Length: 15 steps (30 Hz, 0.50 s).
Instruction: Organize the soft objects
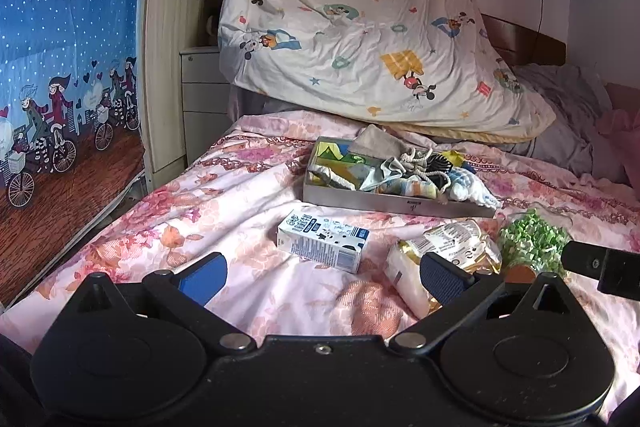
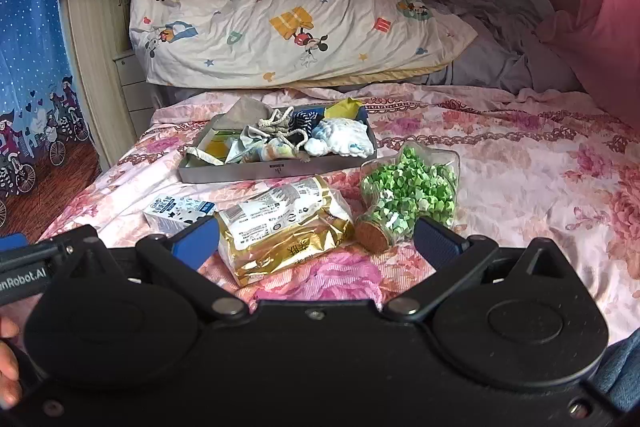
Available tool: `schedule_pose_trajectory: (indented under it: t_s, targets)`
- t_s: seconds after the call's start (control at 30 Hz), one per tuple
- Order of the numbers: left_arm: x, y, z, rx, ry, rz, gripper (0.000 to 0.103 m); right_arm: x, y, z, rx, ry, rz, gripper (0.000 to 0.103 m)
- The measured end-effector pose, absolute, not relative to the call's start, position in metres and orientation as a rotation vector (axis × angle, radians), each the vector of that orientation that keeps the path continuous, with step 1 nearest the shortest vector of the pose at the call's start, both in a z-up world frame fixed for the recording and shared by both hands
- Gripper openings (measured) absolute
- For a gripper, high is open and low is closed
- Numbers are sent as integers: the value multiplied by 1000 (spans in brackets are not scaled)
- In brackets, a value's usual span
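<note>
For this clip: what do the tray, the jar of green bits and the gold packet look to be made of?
Tray: seemingly brushed metal, a grey matte wall with crisp edges; coated board is possible.
Jar: clear glass or hard plastic, since the green paper-like stars show through; its stopper looks like cork, brown and speckled.
Gold packet: glossy foil-like plastic film, crinkled with bright highlights.

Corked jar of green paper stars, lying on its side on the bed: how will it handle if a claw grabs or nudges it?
The jar looks like clear glass, so probably slippery and breakable under a hard squeeze. Lying on its side on the soft bedspread, it may roll if nudged. Its folded-paper filling suggests it is fairly light. The cork could loosen; grip the body instead.
</note>
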<state>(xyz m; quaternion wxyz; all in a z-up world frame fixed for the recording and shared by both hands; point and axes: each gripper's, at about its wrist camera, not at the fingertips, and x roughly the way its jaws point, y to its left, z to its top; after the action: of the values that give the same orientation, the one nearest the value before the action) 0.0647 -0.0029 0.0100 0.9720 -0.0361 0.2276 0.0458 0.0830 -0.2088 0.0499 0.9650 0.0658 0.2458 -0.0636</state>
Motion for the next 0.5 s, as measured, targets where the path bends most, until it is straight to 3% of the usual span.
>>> schedule_pose_trajectory:
  t_s: [0.5]
  targets:
    - [64, -2, 8, -72, 458, 95, 102, 95, -209, 33, 140, 521, -140, 102]
